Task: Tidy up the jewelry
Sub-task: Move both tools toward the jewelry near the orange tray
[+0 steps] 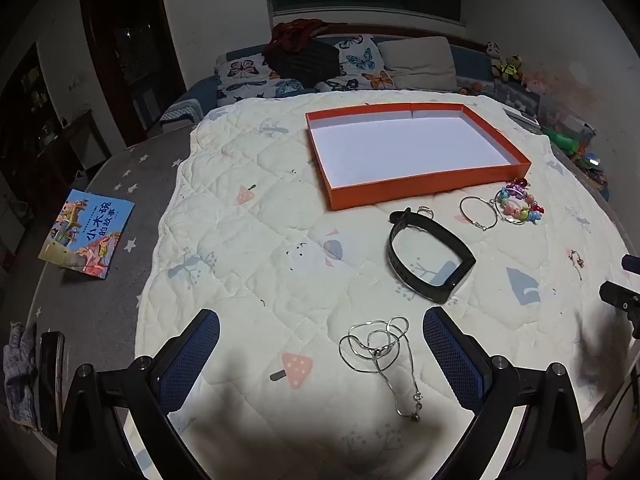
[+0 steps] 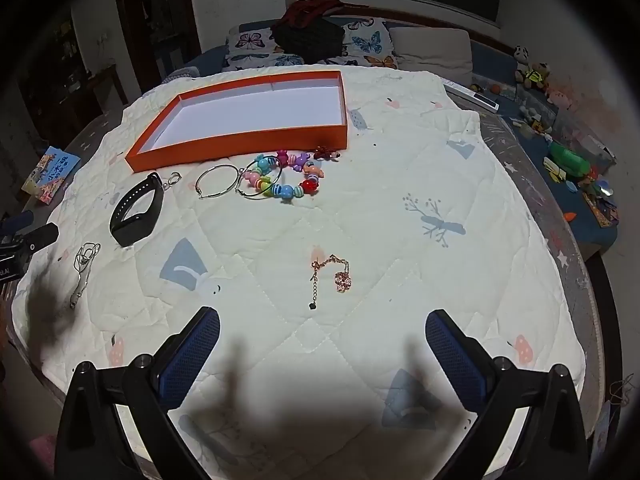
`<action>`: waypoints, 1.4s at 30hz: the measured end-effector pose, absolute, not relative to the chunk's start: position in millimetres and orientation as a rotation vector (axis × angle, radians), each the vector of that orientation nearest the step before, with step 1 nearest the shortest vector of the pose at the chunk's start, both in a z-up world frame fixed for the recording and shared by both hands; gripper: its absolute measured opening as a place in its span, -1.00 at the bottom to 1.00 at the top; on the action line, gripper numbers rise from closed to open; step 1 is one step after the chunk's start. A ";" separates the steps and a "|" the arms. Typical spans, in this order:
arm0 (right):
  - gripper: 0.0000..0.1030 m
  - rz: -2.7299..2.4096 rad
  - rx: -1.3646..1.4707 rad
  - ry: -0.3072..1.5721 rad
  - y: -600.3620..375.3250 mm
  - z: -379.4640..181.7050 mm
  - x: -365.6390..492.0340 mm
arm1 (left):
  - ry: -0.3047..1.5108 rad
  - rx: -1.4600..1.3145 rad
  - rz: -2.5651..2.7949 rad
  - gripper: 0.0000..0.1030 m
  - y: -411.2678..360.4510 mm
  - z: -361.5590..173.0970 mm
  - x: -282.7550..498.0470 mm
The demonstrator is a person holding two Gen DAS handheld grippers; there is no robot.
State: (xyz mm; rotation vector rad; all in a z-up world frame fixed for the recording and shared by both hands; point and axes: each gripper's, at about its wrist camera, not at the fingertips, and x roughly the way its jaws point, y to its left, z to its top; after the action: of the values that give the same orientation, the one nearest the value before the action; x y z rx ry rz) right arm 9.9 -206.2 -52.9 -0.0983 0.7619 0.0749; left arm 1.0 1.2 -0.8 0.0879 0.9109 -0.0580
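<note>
Approach: left gripper (image 1: 320,354), jaws spread and empty, straddles tangled silver chain necklace (image 1: 378,350); pinch its bunched loops, carry toward shallow orange cardboard tray (image 1: 424,184) at 12 o'clock.

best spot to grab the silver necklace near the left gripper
Probably the coiled bunch of the silver necklace, where several loops overlap on the quilt. Come straight down from above with the open left gripper; the thin single strand trailing toward the camera would likely slip.

A home bedroom.
A bed (image 1: 120,320) with a quilt (image 1: 260,240), butterfly pillows (image 1: 360,60), soft toys (image 2: 532,68), perhaps a wardrobe (image 1: 128,60) in the dark.
</note>
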 end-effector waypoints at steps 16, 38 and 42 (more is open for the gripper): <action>1.00 0.090 -0.091 0.753 -204.2 -50.4 9.7 | 0.955 0.088 -0.075 1.00 -4.7 -10.9 2.2; 1.00 0.104 -0.087 0.756 -201.2 -51.6 11.2 | 0.973 0.078 -0.076 1.00 -3.9 -16.1 5.9; 1.00 0.106 -0.092 0.760 -199.5 -51.9 12.5 | 0.976 0.085 -0.075 1.00 -4.8 -16.9 6.3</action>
State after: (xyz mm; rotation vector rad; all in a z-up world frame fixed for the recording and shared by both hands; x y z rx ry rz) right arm 12.5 -199.5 -51.9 -0.0917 0.7598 0.1064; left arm 6.3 -4.8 -16.9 0.0849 0.9756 -0.0746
